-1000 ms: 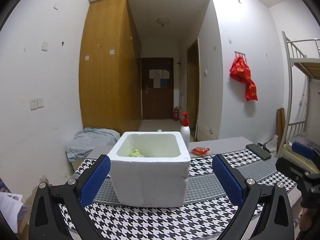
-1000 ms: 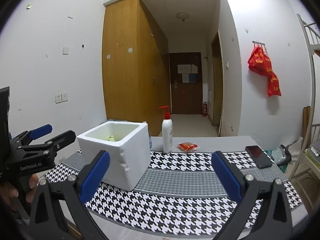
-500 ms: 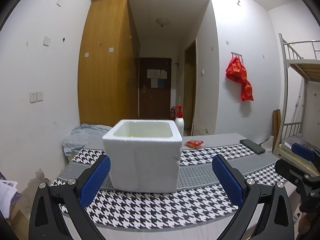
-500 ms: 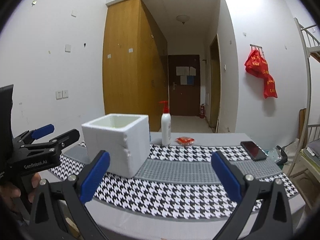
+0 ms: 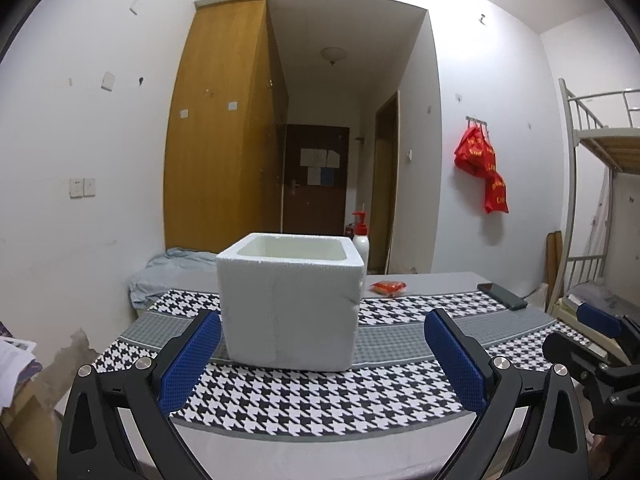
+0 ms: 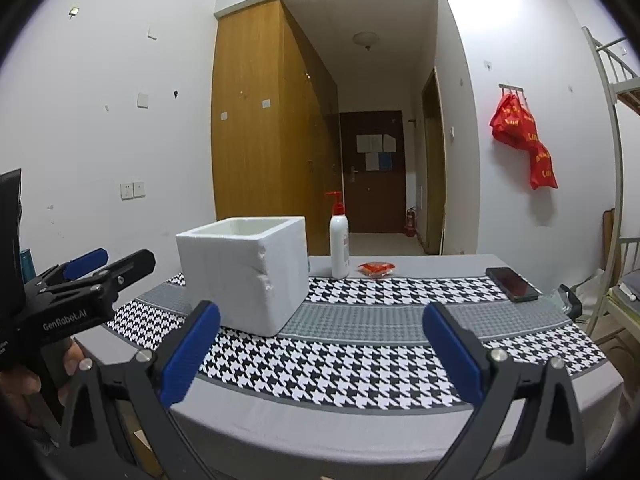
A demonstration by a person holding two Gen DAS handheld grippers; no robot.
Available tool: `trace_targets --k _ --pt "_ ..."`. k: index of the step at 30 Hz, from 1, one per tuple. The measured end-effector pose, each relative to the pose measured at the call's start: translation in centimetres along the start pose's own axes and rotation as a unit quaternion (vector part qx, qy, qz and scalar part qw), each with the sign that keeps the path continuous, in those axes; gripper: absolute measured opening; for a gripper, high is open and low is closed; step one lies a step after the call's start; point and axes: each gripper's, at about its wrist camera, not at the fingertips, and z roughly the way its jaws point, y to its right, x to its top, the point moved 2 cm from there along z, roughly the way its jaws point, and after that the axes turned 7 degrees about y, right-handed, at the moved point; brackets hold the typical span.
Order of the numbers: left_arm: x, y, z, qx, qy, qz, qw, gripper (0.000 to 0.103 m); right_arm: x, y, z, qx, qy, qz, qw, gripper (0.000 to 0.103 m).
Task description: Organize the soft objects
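White foam box [image 5: 289, 304] (contents apparently hidden) stands between spread hand-held gripper [image 5: 322, 354] fingers.

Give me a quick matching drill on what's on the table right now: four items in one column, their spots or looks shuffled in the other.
1. foam box
2. pump bottle
3. red packet
4. phone

a. lies flat near the table's right edge
b. small, on the bare grey strip beyond the cloth
c. white with a red pump
d. open-topped, on the houndstooth cloth

Pairs: 1-d, 2-c, 3-b, 4-a

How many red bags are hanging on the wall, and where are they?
2, as far as I can tell: upper red bag under the hook rack, lower red bag beneath it, overlapping. More may hide behind.
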Motion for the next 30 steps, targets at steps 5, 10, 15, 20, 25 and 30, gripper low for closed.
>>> trace_targets --k 5,10,15,20,25,30 --pt "-0.5 0.1 -0.7 0.002 0.000 0.004 1.0000 0.102 -0.6 -0.5 -0.4 0.008 -0.004 -0.003 1.000 0.103" --pt "-0.7 0.2 -1.8 0.001 0.003 0.008 1.0000 0.102 -0.9 -0.8 -0.9 0.008 -0.007 0.001 1.000 0.103" --pt "-1.0 0.0 -3.4 0.006 0.005 0.008 0.9999 0.102 -0.8 -1.3 -2.2 0.006 -0.005 0.001 1.000 0.103" --pt "-1.2 -0.6 -4.7 0.008 0.009 0.009 0.9999 0.102 -1.0 -1.7 -3.2 0.001 0.000 -0.001 1.000 0.103" --pt "-2.0 -1.1 -5.6 0.010 0.006 0.008 0.9999 0.102 -1.9 -2.2 -3.9 -0.010 -0.006 -0.003 1.000 0.103" --pt "-2.5 -1.0 -5.8 0.010 0.005 0.019 0.9998 0.102 -2.2 -2.7 -4.2 -0.011 -0.003 -0.004 1.000 0.103"
